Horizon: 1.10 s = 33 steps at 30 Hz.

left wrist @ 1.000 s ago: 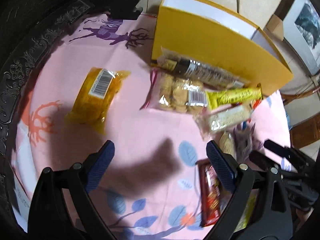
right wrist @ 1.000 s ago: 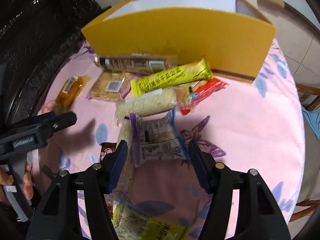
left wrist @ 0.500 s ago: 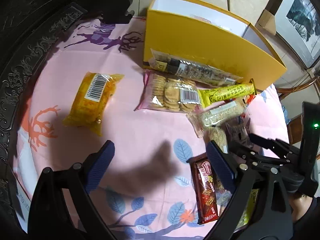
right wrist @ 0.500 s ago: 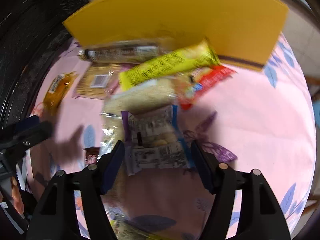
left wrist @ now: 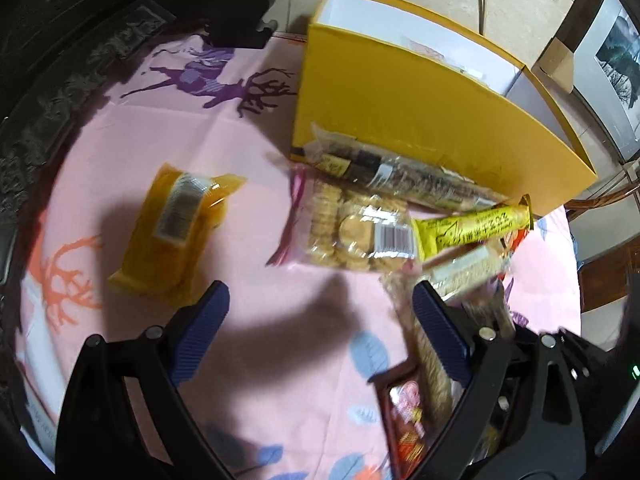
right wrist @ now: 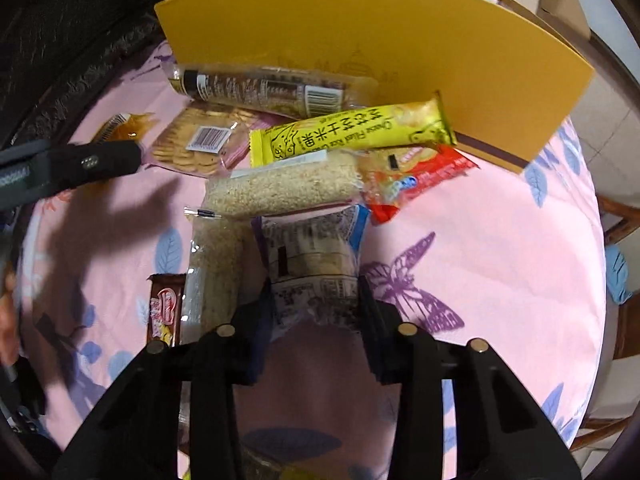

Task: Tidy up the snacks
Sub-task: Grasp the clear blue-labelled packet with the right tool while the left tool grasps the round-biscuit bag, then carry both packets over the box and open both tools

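The right gripper (right wrist: 316,300) is closing on a clear, blue-edged cracker packet (right wrist: 314,258) printed with black text. It lies just in front of the yellow box (right wrist: 372,56). The left gripper (left wrist: 320,332) is spread wide, empty.

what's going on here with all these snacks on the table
A person holds a gripper in each hand over snack packets on a pink tablecloth. The right gripper is closing on a clear cracker packet. The left gripper hangs open and empty. The yellow box waits behind the pile.
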{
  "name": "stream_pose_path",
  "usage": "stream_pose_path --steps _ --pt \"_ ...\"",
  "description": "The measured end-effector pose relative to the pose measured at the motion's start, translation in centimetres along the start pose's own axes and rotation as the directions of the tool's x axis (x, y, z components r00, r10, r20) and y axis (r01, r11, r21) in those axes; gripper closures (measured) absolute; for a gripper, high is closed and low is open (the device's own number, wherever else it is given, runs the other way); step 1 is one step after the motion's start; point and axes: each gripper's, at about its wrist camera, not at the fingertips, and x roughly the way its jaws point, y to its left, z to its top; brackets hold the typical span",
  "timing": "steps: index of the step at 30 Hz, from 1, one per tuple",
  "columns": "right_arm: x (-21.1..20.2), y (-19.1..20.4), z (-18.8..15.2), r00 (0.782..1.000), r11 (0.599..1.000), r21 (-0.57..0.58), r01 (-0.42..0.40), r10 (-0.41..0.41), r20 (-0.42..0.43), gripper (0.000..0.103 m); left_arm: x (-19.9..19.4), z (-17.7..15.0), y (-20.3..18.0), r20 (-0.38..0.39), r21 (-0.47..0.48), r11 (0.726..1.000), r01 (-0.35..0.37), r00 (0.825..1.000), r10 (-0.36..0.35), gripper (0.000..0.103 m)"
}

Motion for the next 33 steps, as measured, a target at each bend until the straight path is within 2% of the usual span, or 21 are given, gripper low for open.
stream_pose_path --steps 8,11,15,20,21,22,26,29,33 --pt "-2.7 -0.8 -0.6 0.999 0.999 0.027 -0.033 0.033 0.019 0.063 3.3 2.1 -2.0 -0.032 0.035 0.999 -0.010 0.999 0.011 0.009" --pt "-2.8 -0.3 -1.0 0.999 0.999 0.030 -0.041 0.040 0.023 0.063 5.1 2.7 -2.1 -0.095 0.028 1.000 -0.015 0.995 0.018 0.008" --pt "-3.4 -0.5 -1.0 0.999 0.999 0.030 -0.043 0.042 0.034 0.063 6.9 3.1 -2.1 -0.138 -0.004 1.000 0.000 0.990 -0.001 0.002" --pt "-4.0 -1.2 -1.1 0.998 0.998 0.039 -0.040 0.038 0.041 0.063 7.9 3.2 -3.5 -0.103 0.105 0.993 -0.049 0.993 0.060 0.002" --pt "-4.1 -1.5 -1.4 0.998 0.998 0.043 -0.039 0.037 0.044 0.063 8.0 3.1 -3.8 -0.097 0.130 0.989 -0.066 0.992 0.079 0.004" --pt "-4.0 -1.4 -1.3 0.998 0.998 0.046 -0.037 0.035 0.047 0.063 7.8 2.8 -4.0 -0.076 0.150 0.984 -0.094 0.992 0.106 0.016" --pt "-3.8 -1.4 -1.4 0.998 0.998 0.063 -0.030 0.026 0.056 0.063 6.9 2.6 -3.4 -0.055 0.132 0.989 -0.059 0.996 0.066 0.035" --pt "-3.8 -1.2 -1.5 0.998 0.997 0.064 -0.030 0.026 0.060 0.063 6.0 2.3 -2.9 -0.041 0.113 0.993 -0.046 0.998 0.051 0.041" --pt "-4.1 -0.8 -1.5 0.997 0.998 0.054 -0.033 0.029 0.067 0.063 4.6 1.1 -2.4 -0.027 0.118 0.993 -0.030 0.999 0.034 0.042"
